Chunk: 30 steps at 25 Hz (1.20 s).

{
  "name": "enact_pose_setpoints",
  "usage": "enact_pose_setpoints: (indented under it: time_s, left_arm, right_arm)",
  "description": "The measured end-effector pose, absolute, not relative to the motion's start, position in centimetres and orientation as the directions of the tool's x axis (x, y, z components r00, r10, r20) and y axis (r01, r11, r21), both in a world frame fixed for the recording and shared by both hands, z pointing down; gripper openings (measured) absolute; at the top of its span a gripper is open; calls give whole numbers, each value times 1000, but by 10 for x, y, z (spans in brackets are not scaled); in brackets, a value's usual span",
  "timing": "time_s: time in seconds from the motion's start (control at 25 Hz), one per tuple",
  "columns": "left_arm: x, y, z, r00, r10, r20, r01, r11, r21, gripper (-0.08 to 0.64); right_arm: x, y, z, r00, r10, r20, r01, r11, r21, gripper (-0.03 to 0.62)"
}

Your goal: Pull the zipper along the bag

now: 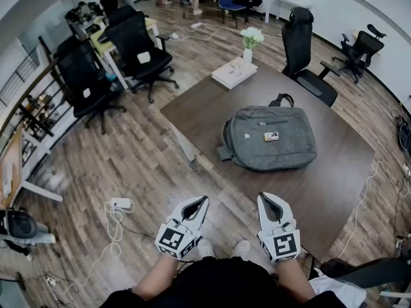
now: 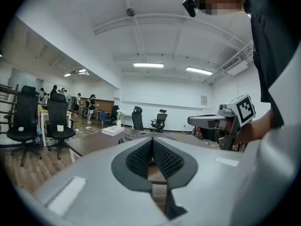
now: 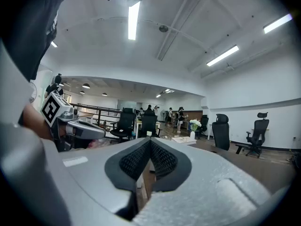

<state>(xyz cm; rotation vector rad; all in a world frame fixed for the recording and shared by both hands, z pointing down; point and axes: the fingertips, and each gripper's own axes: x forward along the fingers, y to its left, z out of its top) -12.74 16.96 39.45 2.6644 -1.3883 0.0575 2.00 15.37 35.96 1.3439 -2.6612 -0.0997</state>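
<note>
A grey bag [image 1: 270,138] lies flat on the dark brown table [image 1: 327,185], its black handle toward the far side and a small tag on its top. In the head view my left gripper [image 1: 203,199] and right gripper [image 1: 262,196] are held side by side in front of the person's body, well short of the bag and near the table's front corner. Both are shut with nothing between the jaws. In the left gripper view the shut left gripper [image 2: 152,141] points across the table, with the bag [image 2: 141,134] low and partly hidden behind it. The right gripper [image 3: 149,141] stands likewise in its own view.
A white book stack [image 1: 234,72] and a vase of white flowers [image 1: 250,42] sit at the table's far corner. A black office chair [image 1: 302,50] stands behind the table, and more chairs [image 1: 138,50] stand at the left. A power strip with cable [image 1: 119,205] lies on the wooden floor.
</note>
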Motion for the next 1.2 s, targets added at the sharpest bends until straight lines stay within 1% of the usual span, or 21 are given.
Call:
enact_pose_setpoints:
  time_s: [0.4, 0.76, 1.0, 1.2]
  left_arm:
    - [-147, 169, 389, 588, -803, 101, -808, -579, 108, 17]
    - [-161, 168, 395, 632, -769, 95, -774, -622, 118, 17]
    - [-169, 167, 402, 672, -735, 95, -741, -663, 107, 17]
    - [-168, 160, 411, 696, -709, 113, -718, -689, 102, 17]
  right_arm:
    - [-4, 151, 355, -569, -816, 100, -804, 578, 142, 0]
    - [-26, 149, 355, -553, -829, 78, -819, 559, 131, 2]
    - [-43, 152, 361, -539, -837, 94, -824, 548, 147, 2]
    - [-41, 148, 374, -510, -852, 120, -843, 523, 126, 2]
